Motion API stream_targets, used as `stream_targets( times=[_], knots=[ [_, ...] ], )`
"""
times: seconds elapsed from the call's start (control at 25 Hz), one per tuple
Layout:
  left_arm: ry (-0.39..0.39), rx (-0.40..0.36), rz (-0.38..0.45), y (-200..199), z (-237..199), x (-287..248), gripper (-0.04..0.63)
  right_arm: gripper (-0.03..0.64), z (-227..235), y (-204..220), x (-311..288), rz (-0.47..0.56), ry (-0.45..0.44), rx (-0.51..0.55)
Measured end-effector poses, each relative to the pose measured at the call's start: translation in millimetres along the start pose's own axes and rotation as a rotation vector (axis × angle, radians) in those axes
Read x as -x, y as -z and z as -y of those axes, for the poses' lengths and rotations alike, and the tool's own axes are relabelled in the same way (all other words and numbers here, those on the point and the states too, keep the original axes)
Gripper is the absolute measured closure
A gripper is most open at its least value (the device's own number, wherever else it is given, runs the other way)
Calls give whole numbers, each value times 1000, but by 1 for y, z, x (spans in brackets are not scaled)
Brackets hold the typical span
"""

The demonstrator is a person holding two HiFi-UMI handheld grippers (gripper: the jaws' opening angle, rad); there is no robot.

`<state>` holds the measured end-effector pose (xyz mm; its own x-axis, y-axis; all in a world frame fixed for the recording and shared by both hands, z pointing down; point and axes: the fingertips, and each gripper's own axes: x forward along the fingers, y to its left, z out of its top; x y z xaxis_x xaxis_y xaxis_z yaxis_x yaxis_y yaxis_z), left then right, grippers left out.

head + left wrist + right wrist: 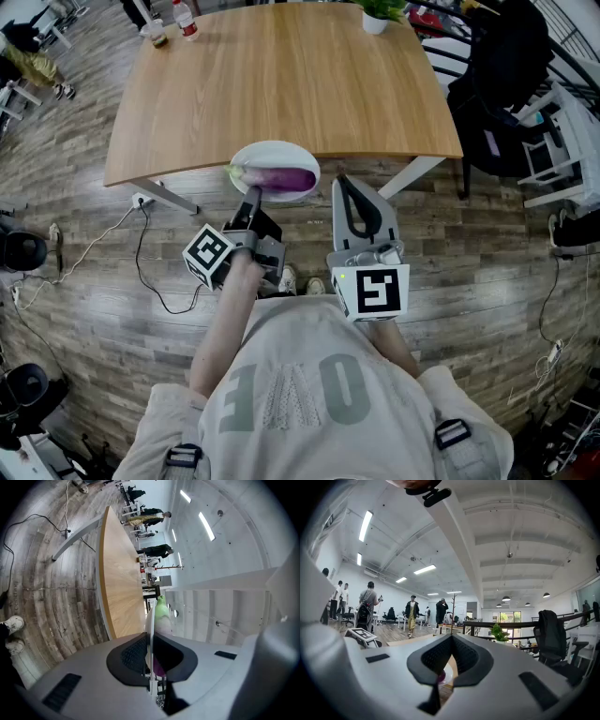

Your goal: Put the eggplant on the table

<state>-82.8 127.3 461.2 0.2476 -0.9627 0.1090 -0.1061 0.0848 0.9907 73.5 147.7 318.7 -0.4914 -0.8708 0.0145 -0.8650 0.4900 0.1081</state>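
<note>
Grips plate [274, 153] by its near rim with left gripper [251, 199], jaws clamped; has eggplant [281, 176] on plate, table's [281, 84] near edge under plate, long axis crosswise, purple end toward right gripper [343, 187]; holds right gripper shut, empty, just right of plate.

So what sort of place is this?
Probably an open-plan office or shared workspace: a large wooden table, a black office chair, and people standing about a wide room under ceiling strip lights.
</note>
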Motion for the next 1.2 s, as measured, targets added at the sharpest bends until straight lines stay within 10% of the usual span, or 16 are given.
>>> stream_targets(
  times=[1.2],
  knots=[
    [42,9,-57,-66,-4,-14,554,600,-29,13,-25,-47,120,-80]
  ],
)
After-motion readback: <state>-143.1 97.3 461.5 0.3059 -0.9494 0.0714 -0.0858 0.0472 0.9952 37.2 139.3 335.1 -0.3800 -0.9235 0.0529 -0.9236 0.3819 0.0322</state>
